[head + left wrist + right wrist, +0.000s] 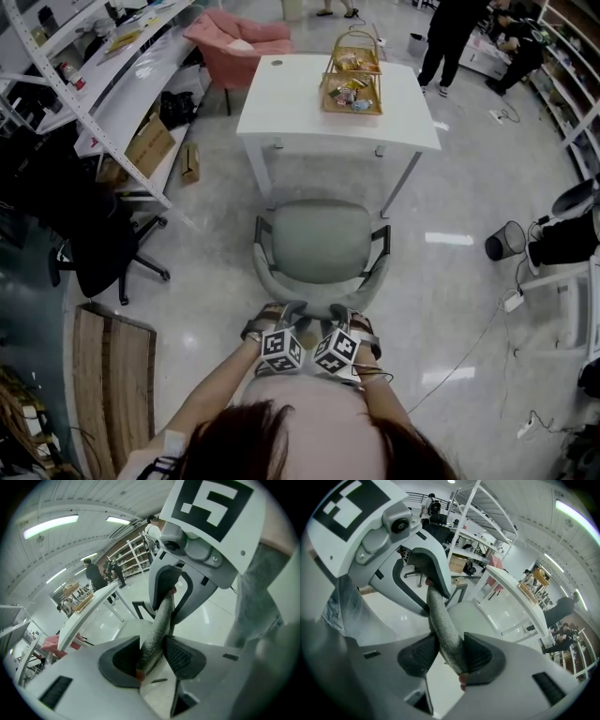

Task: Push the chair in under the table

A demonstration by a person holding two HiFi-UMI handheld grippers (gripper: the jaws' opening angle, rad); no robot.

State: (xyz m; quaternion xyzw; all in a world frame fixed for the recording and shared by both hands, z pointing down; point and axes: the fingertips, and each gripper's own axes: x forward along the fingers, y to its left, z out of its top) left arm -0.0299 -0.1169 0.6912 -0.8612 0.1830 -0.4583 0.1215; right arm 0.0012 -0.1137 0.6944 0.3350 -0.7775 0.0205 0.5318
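A grey-green office chair (323, 242) stands just short of the white table (300, 103), its seat facing the table's near edge. Both my grippers hold the top edge of its backrest side by side. In the left gripper view, the left gripper (152, 656) has its dark pads pressed on the thin grey backrest edge (159, 620), and the right gripper (171, 597) clamps the same edge just ahead. The right gripper (446, 656) likewise pinches the backrest edge (439, 616). From above, the left gripper (291, 314) and right gripper (339, 314) sit at the backrest's middle.
A two-tier wire basket (353, 75) of snacks stands on the table. A black office chair (98, 244) and shelving are at the left, a pink armchair (239, 42) behind. A wooden pallet (112, 375) lies near left; a black bin (506, 241) and cables at right.
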